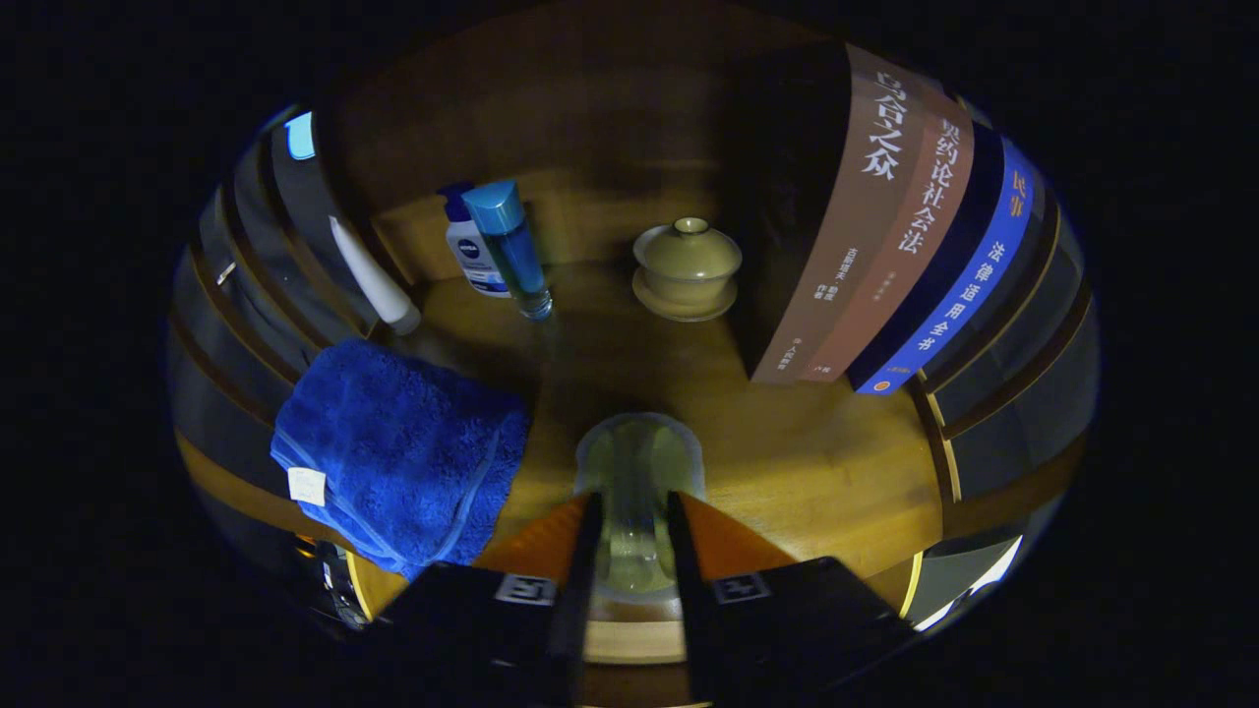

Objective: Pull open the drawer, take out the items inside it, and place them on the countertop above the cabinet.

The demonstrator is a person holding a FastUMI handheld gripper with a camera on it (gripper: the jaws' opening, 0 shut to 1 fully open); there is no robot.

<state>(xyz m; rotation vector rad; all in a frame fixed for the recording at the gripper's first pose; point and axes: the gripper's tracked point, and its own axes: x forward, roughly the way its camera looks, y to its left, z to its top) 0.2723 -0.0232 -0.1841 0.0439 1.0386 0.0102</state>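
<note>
A clear glass [639, 454] sits between my fingers, its round rim showing just ahead of the fingertips. My gripper [632, 506] is shut on the glass, with a finger pressed against each side. The glass is over the front part of the wooden countertop [816, 472]; whether its base touches the wood is hidden. A folded blue towel [403, 452] lies on the countertop to the left of the fingers, one corner hanging over the front edge.
Beyond the fingers stand a lidded olive tea bowl on a saucer [687, 267], a slim blue bottle [516, 246], a white and blue bottle [470, 254] and a white tube [379, 283]. Upright books [885, 226] stand at the right. Bare wood lies between the glass and the books.
</note>
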